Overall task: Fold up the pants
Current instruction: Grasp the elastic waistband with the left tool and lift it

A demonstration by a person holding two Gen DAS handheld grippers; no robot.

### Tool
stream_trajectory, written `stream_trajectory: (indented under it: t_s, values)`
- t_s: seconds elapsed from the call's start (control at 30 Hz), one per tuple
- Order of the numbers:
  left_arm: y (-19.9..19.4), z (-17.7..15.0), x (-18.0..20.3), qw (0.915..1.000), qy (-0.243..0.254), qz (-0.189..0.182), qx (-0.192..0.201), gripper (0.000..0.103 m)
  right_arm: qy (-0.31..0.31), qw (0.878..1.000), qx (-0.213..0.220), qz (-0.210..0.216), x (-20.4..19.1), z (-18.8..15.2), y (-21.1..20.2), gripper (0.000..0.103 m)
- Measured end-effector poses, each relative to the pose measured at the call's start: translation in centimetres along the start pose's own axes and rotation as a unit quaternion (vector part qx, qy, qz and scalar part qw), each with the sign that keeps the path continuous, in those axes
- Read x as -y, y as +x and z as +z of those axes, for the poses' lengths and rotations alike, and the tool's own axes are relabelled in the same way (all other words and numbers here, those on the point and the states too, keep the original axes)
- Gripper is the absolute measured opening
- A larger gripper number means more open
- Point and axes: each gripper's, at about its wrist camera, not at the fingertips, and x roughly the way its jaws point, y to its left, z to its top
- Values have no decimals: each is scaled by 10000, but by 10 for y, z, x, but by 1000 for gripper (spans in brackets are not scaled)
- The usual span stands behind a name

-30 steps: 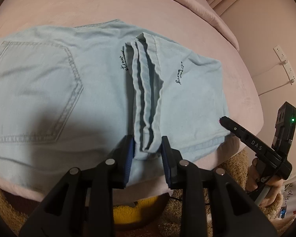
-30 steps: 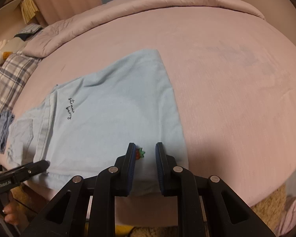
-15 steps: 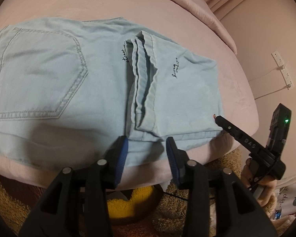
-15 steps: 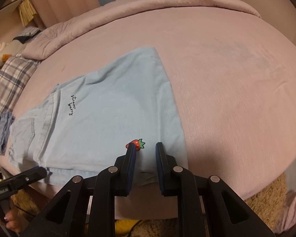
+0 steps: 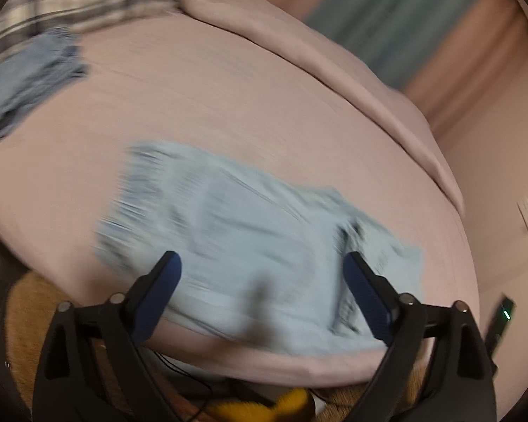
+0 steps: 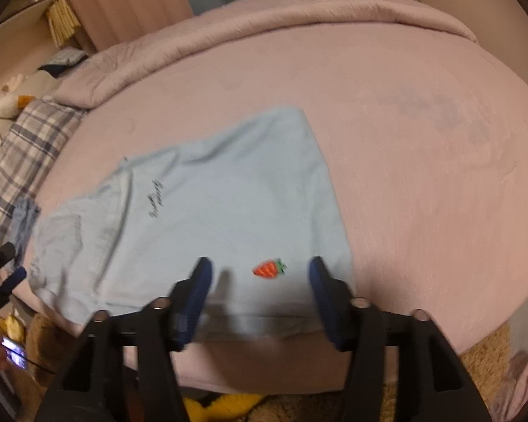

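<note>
Pants (image 6: 200,225): a light blue folded pair is being shown lying flat on the pink bed cover (image 6: 422,161), close to the near edge of the bed. In the left wrist view the pants (image 5: 250,246) are being rendered with heavy motion blur, so the folds cannot be told apart there.
Markings: a small red strawberry patch (image 6: 269,269) is being displayed on the top layer near the front edge; a line of dark script (image 6: 156,198) is being displayed further back and to the left. The script is too blurred to be read.
Left gripper (image 5: 260,267): the jaws are being held wide apart, having just been opening. No cloth is being pressed by the blue pads (image 5: 158,292); the pants are being seen behind the gap, apart from the fingers.
Right gripper (image 6: 260,274): the jaws are being held well apart, having just been opening. The strawberry patch is being framed between the fingers, but no fabric is being clamped by the pads (image 6: 197,288).
Left gripper, as seen from the right wrist view: black fingers (image 6: 1,274) are being shown at the left picture edge, beside the left end of the pants.
Surroundings: a plaid pillow (image 6: 24,151) is being shown at the left of the bed, and a second, darker blue garment (image 5: 28,77) is being shown lying near it, well apart from the folded pants. A rolled pink duvet (image 6: 264,17) is being shown along the far side of the bed.
</note>
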Motion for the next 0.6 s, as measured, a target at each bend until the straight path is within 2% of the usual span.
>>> stream_trajectory:
  t_s: [0.1,0.17,0.23,0.4,0.47,0.6]
  values:
    - [-3,5,-23,9986,-309,390,183,98,-31,9992,373,107,-4,8,-16,85]
    - [2,4,-38,9956,-432,805,216,98,-90,9978,633,182,-8,13,-26,89]
    - [10,-1,-46,9942,-609,888,79,98,-119,9965,790,256,-11,16,-32,91]
    - [38,-13,-68,9899,-1265,307,-563,94,-167,9974,622,335,-18,11,-19,91]
    - [37,-15,-70,9882,-1425,234,-506,93,-150,9980,513,323,-20,10,-13,91]
    - [34,-18,-78,9825,-1817,36,-405,75,-88,9983,440,380,-20,7,-13,91]
